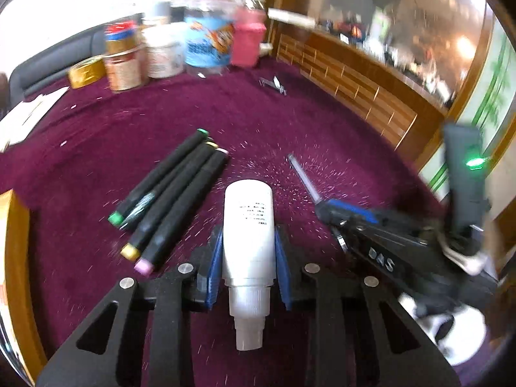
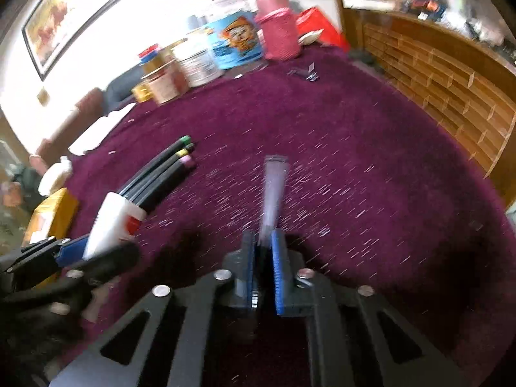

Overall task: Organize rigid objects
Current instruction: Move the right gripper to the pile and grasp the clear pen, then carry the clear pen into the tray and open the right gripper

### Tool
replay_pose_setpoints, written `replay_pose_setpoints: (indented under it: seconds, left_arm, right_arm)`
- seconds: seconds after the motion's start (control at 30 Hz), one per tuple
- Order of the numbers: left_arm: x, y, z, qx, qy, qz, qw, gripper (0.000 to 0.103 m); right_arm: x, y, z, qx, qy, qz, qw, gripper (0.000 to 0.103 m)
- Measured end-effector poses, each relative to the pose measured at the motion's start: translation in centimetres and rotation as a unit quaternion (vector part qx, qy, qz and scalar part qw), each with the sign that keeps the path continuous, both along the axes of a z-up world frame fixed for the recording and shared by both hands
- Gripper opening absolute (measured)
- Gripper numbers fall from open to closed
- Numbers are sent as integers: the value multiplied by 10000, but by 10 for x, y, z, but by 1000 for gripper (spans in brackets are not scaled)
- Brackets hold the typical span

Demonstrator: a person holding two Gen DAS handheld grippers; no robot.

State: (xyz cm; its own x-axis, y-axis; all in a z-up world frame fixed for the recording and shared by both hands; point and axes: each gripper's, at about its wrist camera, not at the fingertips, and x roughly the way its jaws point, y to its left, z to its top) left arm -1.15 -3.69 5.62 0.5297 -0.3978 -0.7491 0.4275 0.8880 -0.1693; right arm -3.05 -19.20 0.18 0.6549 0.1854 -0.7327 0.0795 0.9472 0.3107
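My left gripper is shut on a white plastic bottle, cap toward the camera, held above the purple cloth. It also shows in the right wrist view at the left. My right gripper is shut on a thin clear pen that points forward; the pen also shows in the left wrist view, held by the right gripper. Several black markers with coloured caps lie side by side on the cloth left of the bottle, and show in the right wrist view.
Jars and cans stand in a group at the back of the purple table. A nail clipper lies near them. A wooden slatted wall runs along the right. White paper lies at the left edge, a yellow box near it.
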Motion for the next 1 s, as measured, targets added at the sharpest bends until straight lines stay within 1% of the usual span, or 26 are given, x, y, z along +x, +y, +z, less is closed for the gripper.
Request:
replay_pose_setpoints:
  seconds: [0.1,0.13,0.2,0.27,0.33,0.37,0.47,0.5,0.57,0.63,0.67,0.77,0.83,0.87,0.93,1.0]
  left_arm:
    - [-19,39,15,-493,18,177,9986,26]
    - [-23,53,19,-655,58,246,9975,26]
    - [-36,87,26,-989,111,440,9941,27]
    - [-47,120,31,-1179,77,672,9907,27]
    - [-56,159,33,-1299,55,1036,9861,27]
    - [-60,180,33,-1319,73,1254,9833,27]
    - [-73,245,24,-1251,155,2041,9708,27]
    - [-75,262,19,-1241,222,2237,9665,27]
    - [-82,297,5,-1217,453,2667,9550,27]
    - [-85,319,-6,-1183,628,2938,9464,27]
    - [-87,331,-14,-1102,735,3093,9417,27]
    - [-88,355,-30,-1030,943,3361,9314,27]
    - [-82,363,-34,-866,1032,3499,9271,27]
    - [-78,366,-37,-854,1095,3539,9249,28]
    - [-70,369,-36,-886,1123,3519,9251,31]
    - [-60,370,-35,-835,1126,3484,9268,32]
  right_arm:
    - [-8,-6,0,496,-22,43,9988,9]
    - [-12,-7,0,709,-37,59,9975,9]
    - [-18,-7,3,955,-85,104,9953,9]
    - [-24,0,11,1267,-205,274,9914,9]
    - [-28,13,22,1442,-293,476,9880,9]
    - [-31,22,28,1506,-339,602,9862,9]
    - [-32,56,45,1644,-409,1046,9800,9]
    - [-32,69,48,1674,-404,1193,9778,9]
    - [-29,96,53,1688,-365,1490,9736,9]
    - [-27,125,56,1697,-283,1768,9691,9]
    - [-26,142,55,1720,-211,1918,9660,9]
    - [-22,181,54,1696,-60,2200,9606,9]
    - [-21,207,52,1628,14,2363,9579,9]
    - [-19,222,51,1592,62,2459,9561,9]
    - [-18,245,49,1521,144,2603,9534,9]
    - [-16,263,47,1433,215,2711,9516,9]
